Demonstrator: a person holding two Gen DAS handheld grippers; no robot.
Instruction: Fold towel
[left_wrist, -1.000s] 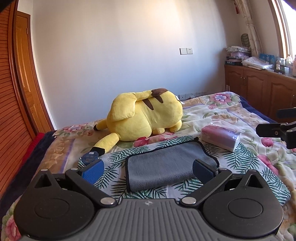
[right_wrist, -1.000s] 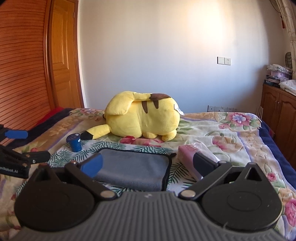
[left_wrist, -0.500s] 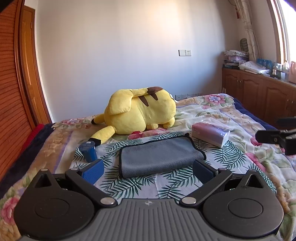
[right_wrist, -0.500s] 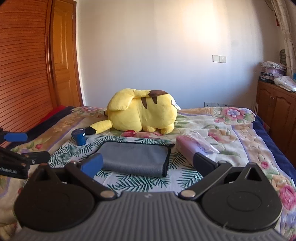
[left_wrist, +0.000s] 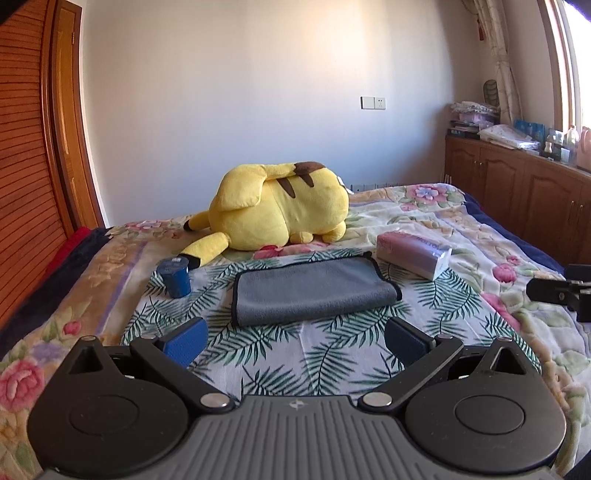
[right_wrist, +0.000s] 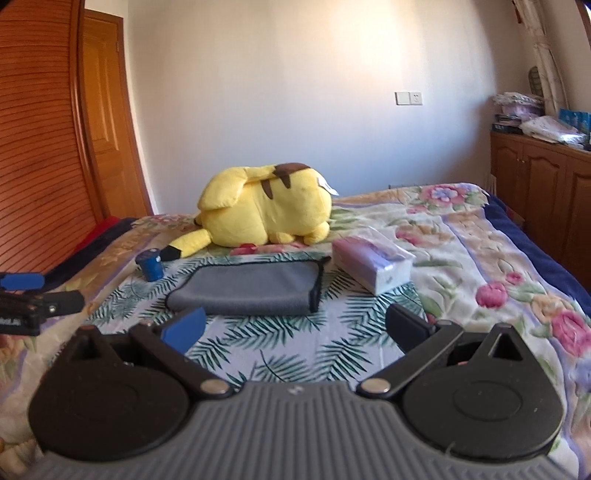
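Towel (left_wrist: 314, 290) between blue cup (left_wrist: 174, 277) and tissue pack (left_wrist: 413, 252) (plush (left_wrist: 277, 210) behind)

Bed (left_wrist: 480, 236): covered by a floral quilt with pink blooms and a dark blue border. Over its middle lies a white sheet printed with green palm fronds (left_wrist: 295, 350).

Landmark: grey towel (left_wrist: 310, 290), folded, black-edged, flat on the frond sheet.

- Yellow plush toy (left_wrist: 280, 206): behind the towel, lying on its side, brown stripes on its back, black-tipped tail reaching toward the towel's left.
- Small dark blue cup (left_wrist: 174, 277): left of the towel, upright, near the tail's tip.
- Pink-and-white tissue pack (left_wrist: 413, 253): right of the towel and slightly behind, near but apart.
- Red cloth (left_wrist: 72, 245): far left of the towel, at the bed's edge by the wooden wardrobe.
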